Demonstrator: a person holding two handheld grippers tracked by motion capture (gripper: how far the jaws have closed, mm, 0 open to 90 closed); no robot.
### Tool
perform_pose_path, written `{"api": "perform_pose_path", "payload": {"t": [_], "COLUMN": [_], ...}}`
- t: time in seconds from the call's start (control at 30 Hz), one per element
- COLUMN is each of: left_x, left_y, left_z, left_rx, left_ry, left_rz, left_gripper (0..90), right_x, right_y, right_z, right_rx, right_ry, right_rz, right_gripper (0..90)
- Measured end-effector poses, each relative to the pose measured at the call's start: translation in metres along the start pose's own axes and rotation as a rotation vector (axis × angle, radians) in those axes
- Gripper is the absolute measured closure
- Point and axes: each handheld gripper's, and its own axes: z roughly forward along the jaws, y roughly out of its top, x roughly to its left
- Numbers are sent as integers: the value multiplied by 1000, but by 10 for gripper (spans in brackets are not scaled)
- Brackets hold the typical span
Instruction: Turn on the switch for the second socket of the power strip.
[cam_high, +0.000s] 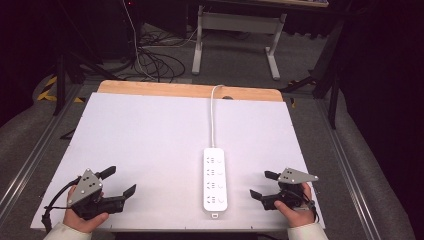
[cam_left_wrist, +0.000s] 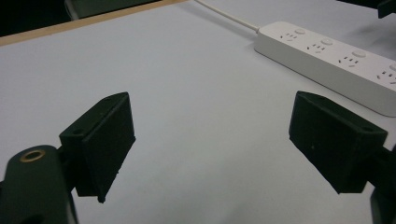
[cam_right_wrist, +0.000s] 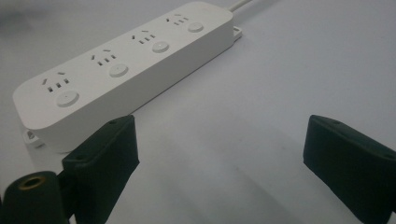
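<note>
Grippers idling: left gripper (cam_high: 119, 181) and right gripper (cam_high: 264, 184), jaws spread, flanking white four-socket plastic power strip (cam_high: 215, 184) lying near-centre on white table sheet (cam_high: 150, 140); any approach is best squared to its long sides.

**Operator A:** I read the power strip (cam_high: 215, 179) as smooth white plastic, faintly glossy; its cord (cam_high: 214, 117) likewise.

**Operator B:** Confirmed. On my feed the left gripper (cam_high: 117, 183) and right gripper (cam_high: 263, 184) have matt black plastic jaws, set wide apart. The top plates look like dull grey metal.

**Operator A:** I log the table (cam_high: 150, 135) as a matt white sheet, with bare wood at its far edge.
</note>
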Motion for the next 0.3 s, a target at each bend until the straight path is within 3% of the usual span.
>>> {"api": "perform_pose_path", "payload": {"t": [0.3], "left_x": [-1], "left_y": [0], "left_z": [0], "left_rx": [-3], "left_ry": [3], "left_rz": [17], "left_gripper": [150], "right_x": [-1], "right_y": [4], "right_z": [-2], "right_rx": [-13], "right_ry": [-30], "right_rz": [-36], "right_gripper": [108]}}
